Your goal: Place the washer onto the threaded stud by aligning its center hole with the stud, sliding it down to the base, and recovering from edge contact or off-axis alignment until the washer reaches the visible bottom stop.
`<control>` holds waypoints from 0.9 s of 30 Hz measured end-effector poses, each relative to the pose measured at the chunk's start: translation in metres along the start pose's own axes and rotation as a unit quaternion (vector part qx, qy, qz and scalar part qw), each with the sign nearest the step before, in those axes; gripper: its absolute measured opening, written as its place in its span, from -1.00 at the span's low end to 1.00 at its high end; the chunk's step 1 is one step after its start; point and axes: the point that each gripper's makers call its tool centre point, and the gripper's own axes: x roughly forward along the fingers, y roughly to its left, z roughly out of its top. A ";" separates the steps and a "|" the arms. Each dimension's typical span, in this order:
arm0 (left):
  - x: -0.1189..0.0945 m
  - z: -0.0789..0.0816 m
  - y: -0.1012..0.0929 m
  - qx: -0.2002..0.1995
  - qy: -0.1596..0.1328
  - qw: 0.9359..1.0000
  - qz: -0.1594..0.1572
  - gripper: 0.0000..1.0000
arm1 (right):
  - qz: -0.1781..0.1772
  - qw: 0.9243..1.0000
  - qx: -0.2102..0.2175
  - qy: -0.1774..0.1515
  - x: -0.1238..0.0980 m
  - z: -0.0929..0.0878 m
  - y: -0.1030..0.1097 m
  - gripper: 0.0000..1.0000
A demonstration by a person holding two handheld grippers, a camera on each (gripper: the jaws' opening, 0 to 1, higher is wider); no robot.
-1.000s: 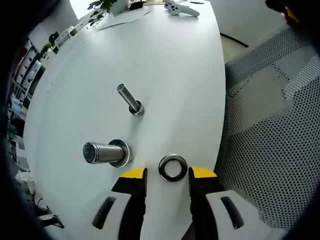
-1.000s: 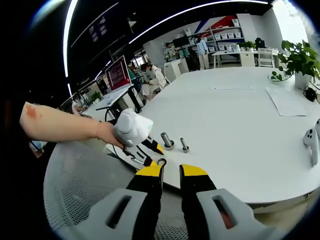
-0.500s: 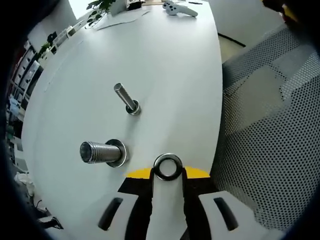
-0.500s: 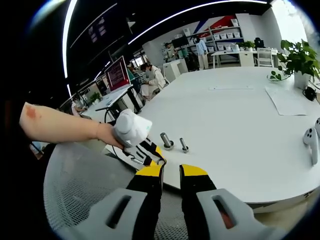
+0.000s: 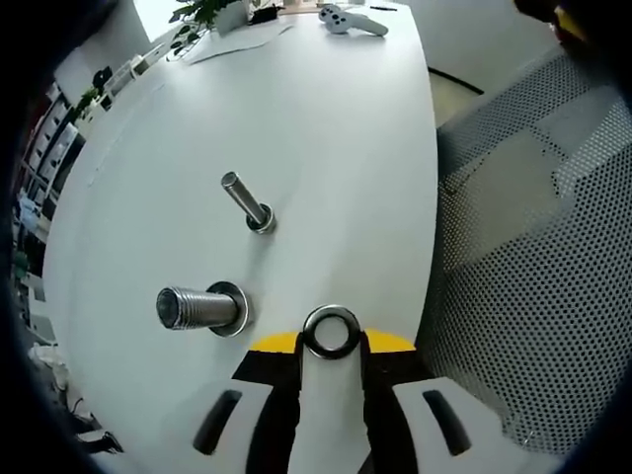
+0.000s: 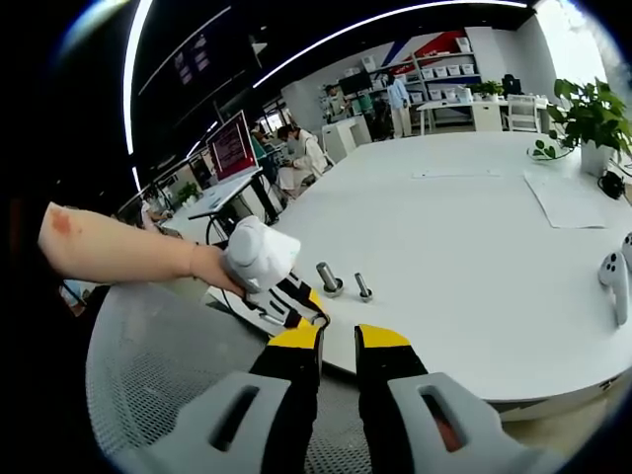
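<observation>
Where the left gripper (image 5: 331, 341) meets the white round table (image 5: 326, 148) near its edge, its yellow-tipped black jaws stand narrowed against the two sides of the flat steel ring washer (image 5: 332, 331), which lies level between the tips with its centre hole open to the camera. The thick threaded steel stud (image 5: 193, 308) stands on a wide flange just beside the left jaw tip, apart from the washer. Farther along the table, the slimmer smooth steel pin (image 5: 246, 199) rises from a small collar. A white handheld controller (image 5: 353, 19) lies at the far end of the table, and a grey perforated mesh chair surface (image 5: 543, 247) fills the side off the table edge.

In the right gripper view, the right gripper (image 6: 338, 341) hangs above the chair mesh short of the table edge, its jaws nearly closed and bare. The left gripper, held by a hand (image 6: 219, 267), appears there at the table edge near both studs.
</observation>
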 end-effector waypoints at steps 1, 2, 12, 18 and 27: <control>0.000 0.001 0.000 -0.001 -0.001 1.000 0.001 -0.58 | 0.000 1.000 0.000 0.000 0.000 0.000 0.000 -0.68; 0.000 0.001 0.000 -0.002 -0.003 1.000 0.001 -0.57 | 0.000 1.000 0.000 0.000 0.000 0.000 0.000 -0.68; 0.001 0.003 -0.001 -0.001 -0.005 1.000 0.001 -0.57 | 0.000 1.000 0.001 -0.001 0.000 0.000 0.000 -0.68; 0.002 0.005 -0.002 0.004 -0.011 1.000 0.001 -0.55 | 0.000 1.000 0.002 -0.001 0.000 0.000 0.000 -0.68; 0.002 0.007 -0.003 0.023 -0.018 1.000 -0.004 -0.57 | 0.001 1.000 0.003 -0.002 0.000 0.000 0.000 -0.68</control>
